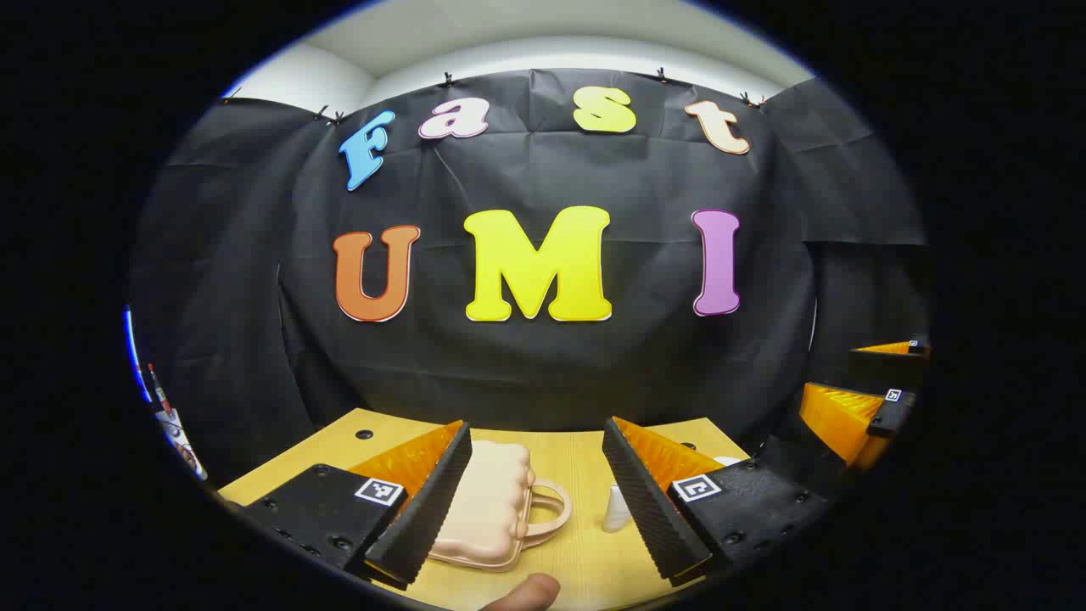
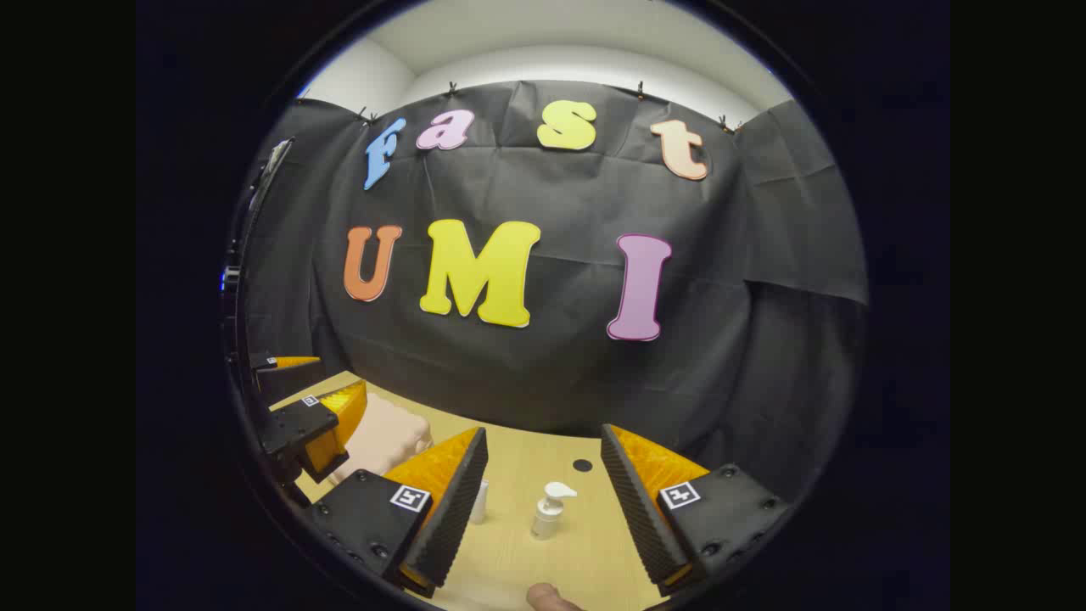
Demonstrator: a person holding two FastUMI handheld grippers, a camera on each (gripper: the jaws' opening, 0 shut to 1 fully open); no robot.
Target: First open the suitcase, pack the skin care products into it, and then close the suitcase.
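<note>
In the left gripper view, the left gripper [image 1: 534, 501] hangs with its fingers wide apart over the wooden table [image 1: 585, 475]. The closed suitcase [image 1: 492, 505] lies flat between them, a small white bottle [image 1: 616, 509] beside its handle. The right gripper [image 2: 543, 501] is likewise spread, a pump bottle [image 2: 549, 511] standing between its fingers. Another pale bottle [image 2: 480, 501], possibly the same small one, peeks past its left finger.
</note>
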